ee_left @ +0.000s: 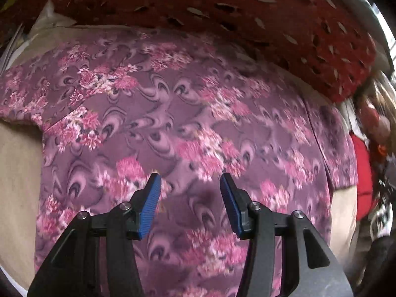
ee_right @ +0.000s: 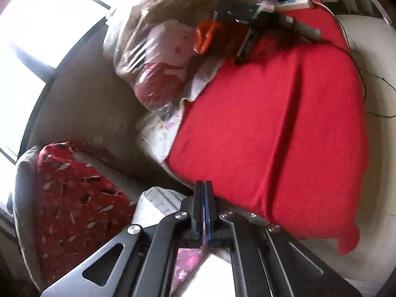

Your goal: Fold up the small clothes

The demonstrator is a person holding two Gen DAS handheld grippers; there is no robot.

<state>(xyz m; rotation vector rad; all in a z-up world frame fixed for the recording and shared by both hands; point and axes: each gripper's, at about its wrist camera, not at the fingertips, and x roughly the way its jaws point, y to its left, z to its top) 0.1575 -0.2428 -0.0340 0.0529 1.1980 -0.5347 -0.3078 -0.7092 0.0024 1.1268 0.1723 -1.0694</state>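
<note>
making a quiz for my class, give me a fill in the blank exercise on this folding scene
1. The left hand-held gripper hangs with its jaws ____ over the floral garment.
2. The pads on its fingers are ____ in colour.
3. The right hand-held gripper has its jaws ____, a strip of floral cloth pinched behind the tips.
4. Ahead of it lies a plain ____ cloth.

Missing words: open; blue; shut; red

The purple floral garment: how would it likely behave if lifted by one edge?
The purple floral garment lies flat and follows the surface beneath, so it is probably thin and floppy. Lifted by an edge it would likely drape and sag, not hold shape. It looks light for its spread.
</note>
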